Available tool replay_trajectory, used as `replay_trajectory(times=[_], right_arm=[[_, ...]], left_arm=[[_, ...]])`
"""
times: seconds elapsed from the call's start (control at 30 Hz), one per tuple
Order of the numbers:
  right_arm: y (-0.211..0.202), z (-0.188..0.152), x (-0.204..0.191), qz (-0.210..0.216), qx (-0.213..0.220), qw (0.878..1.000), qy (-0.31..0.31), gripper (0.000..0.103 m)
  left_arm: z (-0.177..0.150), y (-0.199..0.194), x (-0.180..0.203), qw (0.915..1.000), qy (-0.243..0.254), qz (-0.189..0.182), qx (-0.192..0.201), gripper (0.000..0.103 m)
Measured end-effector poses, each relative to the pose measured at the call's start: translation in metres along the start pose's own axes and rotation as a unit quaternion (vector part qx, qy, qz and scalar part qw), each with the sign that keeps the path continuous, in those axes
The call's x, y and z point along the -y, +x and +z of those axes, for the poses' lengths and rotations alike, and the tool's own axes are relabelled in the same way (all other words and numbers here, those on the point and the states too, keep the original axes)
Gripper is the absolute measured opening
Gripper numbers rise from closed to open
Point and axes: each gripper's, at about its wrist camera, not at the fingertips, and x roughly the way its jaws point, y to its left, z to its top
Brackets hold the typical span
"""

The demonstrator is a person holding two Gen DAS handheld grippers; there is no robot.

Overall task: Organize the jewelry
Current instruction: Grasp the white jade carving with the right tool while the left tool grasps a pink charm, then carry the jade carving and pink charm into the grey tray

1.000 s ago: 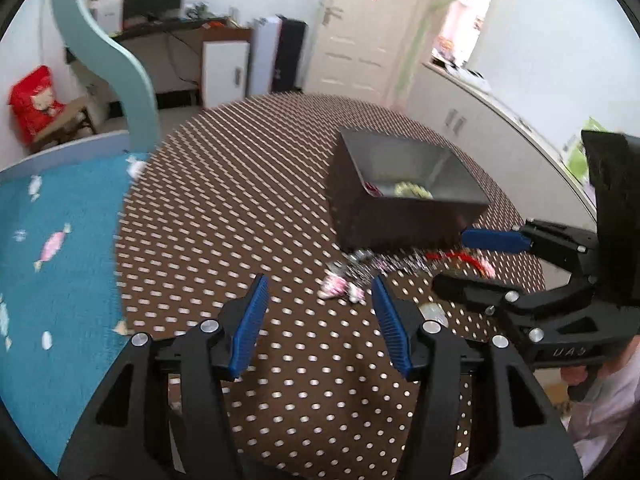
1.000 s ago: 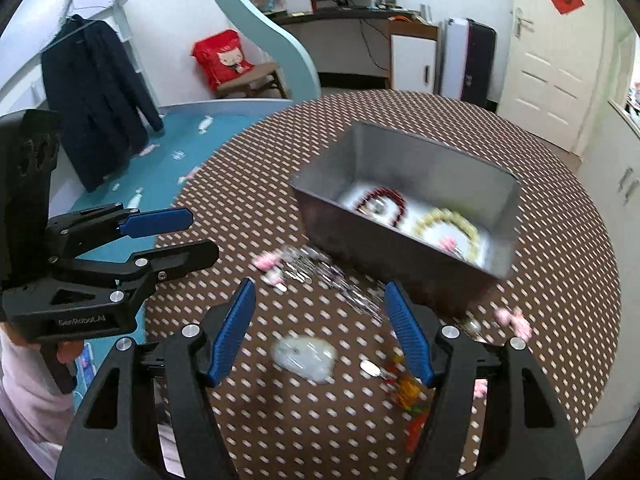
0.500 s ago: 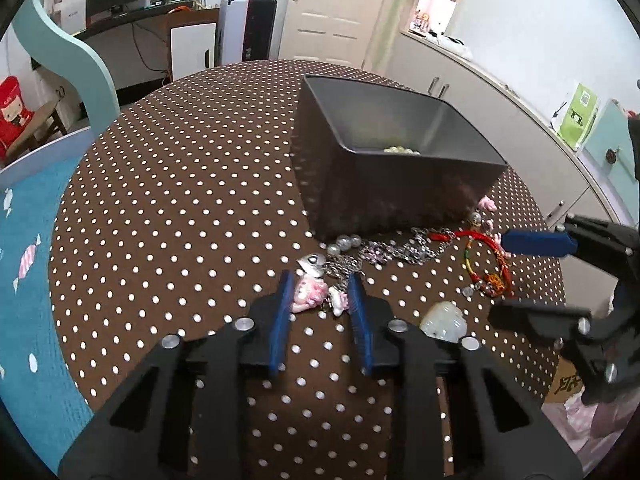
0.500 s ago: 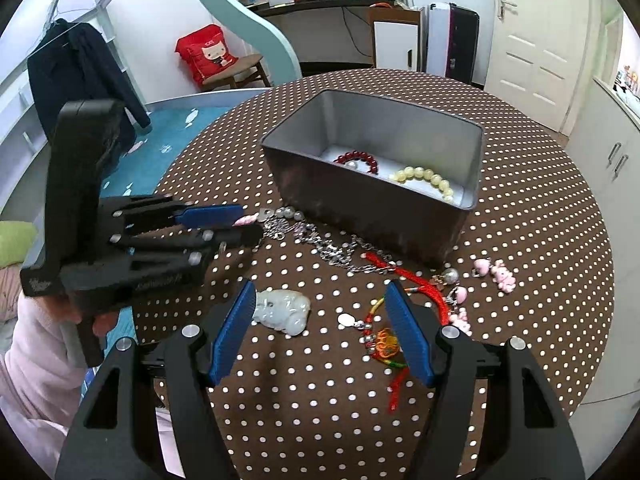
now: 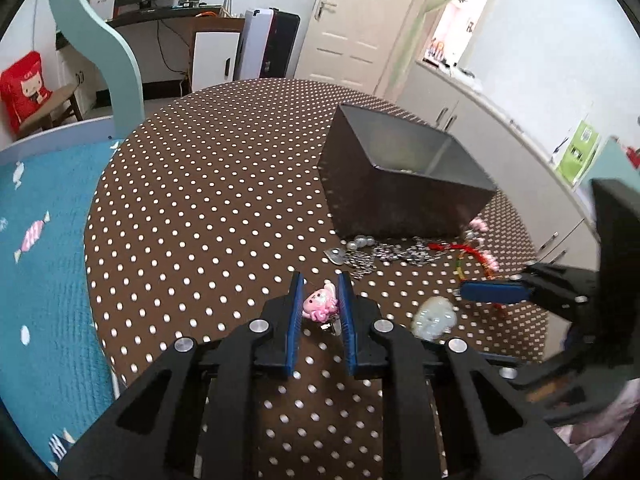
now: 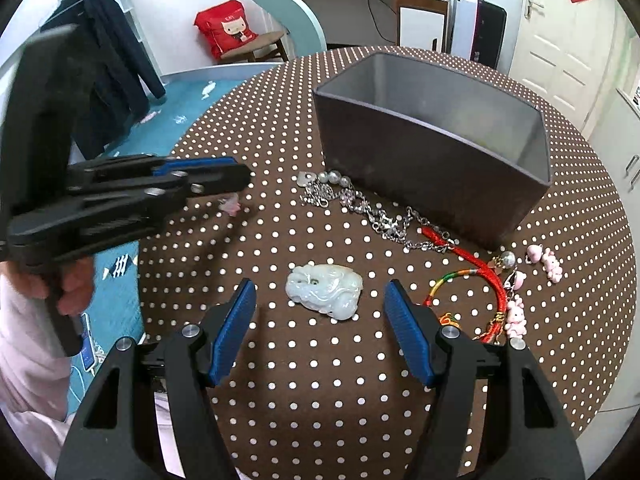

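Observation:
My left gripper (image 5: 319, 308) is shut on a small pink charm (image 5: 319, 303) and holds it just above the dotted table; it also shows in the right wrist view (image 6: 234, 176) with the charm (image 6: 230, 205) below its tips. My right gripper (image 6: 320, 308) is open around a pale jade pendant (image 6: 325, 291), which lies between its fingers on the table. The grey box (image 6: 434, 144) stands behind. A silver chain (image 6: 372, 212) and a red cord bracelet (image 6: 476, 276) lie in front of it.
The brown dotted round table (image 6: 280, 120) has its edge close on the left and right. Pink charms (image 6: 548, 260) lie at the box's right corner. A blue rug (image 5: 40, 240) lies beyond the table's left edge.
My left gripper closed on the pink charm and lifted it away from the chain. My right gripper moved forward and down so its open fingers flank the jade pendant.

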Motion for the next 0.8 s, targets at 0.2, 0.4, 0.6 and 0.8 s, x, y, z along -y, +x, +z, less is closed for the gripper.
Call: replay_trajectory(times=[0.2,0.4,0.6,0.8], right_arm=[[0.009,0.0,-0.006,-0.024,0.008,0.999,-0.028,0.044],[0.012,-0.003,-0.004,-0.026,0.019,0.998,-0.045,0.04],[0.005,-0.008,0.011,-0.027,0.022,0.999,-0.027,0.04],[-0.001,-0.006,0.022,-0.026,0.028,0.999,-0.002,0.04]], left_arm=[[-0.005,-0.012,0.003,0.9995,-0.007,-0.001,0.03,0.017],[-0.008,-0.01,0.012,0.9995,-0.006,-0.017,0.025,0.017],[-0.008,-0.009,0.019,0.9991,-0.007,-0.032,0.027,0.017],[-0.007,-0.005,0.027,0.9988,-0.003,-0.043,0.023,0.017]])
